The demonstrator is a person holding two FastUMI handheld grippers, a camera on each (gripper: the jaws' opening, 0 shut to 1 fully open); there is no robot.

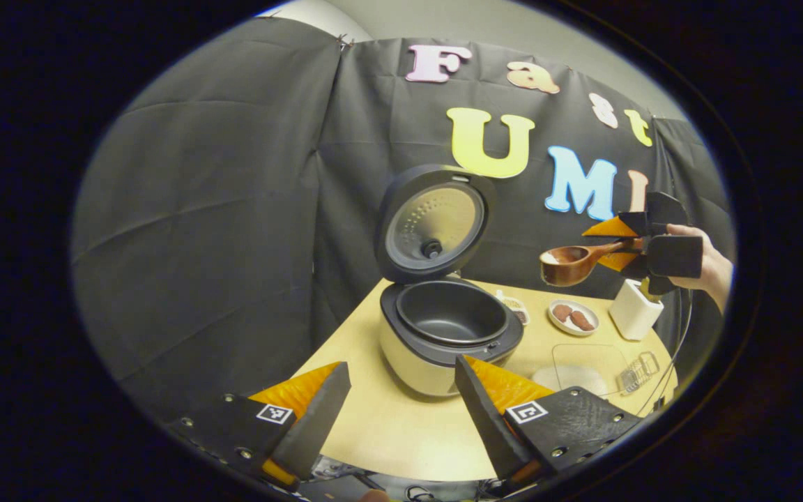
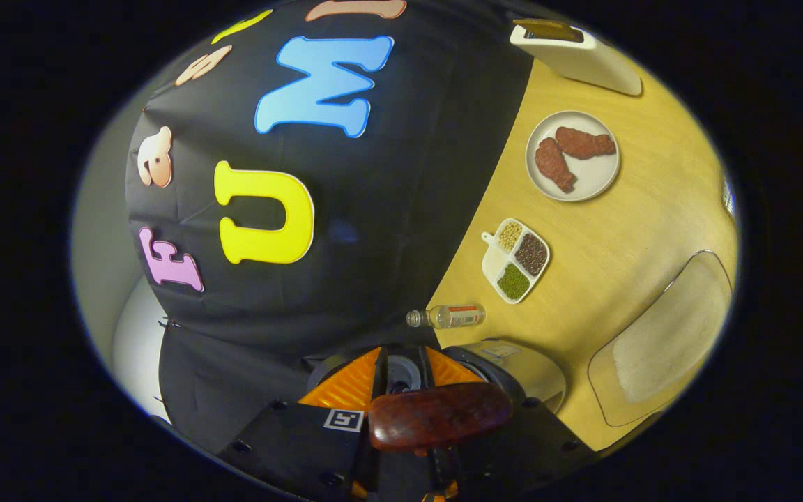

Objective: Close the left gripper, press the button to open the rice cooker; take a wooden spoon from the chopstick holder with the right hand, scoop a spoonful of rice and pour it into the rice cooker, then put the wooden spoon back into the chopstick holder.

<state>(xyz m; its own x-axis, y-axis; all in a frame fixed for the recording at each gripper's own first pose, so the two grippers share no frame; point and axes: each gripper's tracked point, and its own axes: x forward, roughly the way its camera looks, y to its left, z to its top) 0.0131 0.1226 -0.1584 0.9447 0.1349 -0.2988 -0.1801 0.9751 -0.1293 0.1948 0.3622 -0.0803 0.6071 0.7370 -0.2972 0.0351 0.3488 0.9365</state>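
Note:
The rice cooker point(image 1: 443, 335) stands on the wooden table with its lid point(image 1: 436, 223) swung up and the dark inner pot bare. My left gripper point(image 1: 401, 411) is open in front of the cooker, holding nothing. To the cooker's right and above it, a hand holds my right gripper point(image 1: 642, 247), shut on the handle of the wooden spoon point(image 1: 572, 263); something pale lies in the spoon's bowl. In the right gripper view the spoon point(image 2: 436, 415) lies across that gripper point(image 2: 399, 376), with the cooker point(image 2: 520, 369) just behind. The white chopstick holder point(image 1: 635, 309) point(image 2: 576, 52) stands at the table's far side.
A clear container of rice point(image 1: 583, 369) point(image 2: 666, 341) lies right of the cooker. Near it are a plate with brown pieces point(image 1: 574, 317) point(image 2: 572, 157), a divided dish of grains point(image 2: 516, 259), a small bottle lying down point(image 2: 447, 316) and a wire clip point(image 1: 638, 373).

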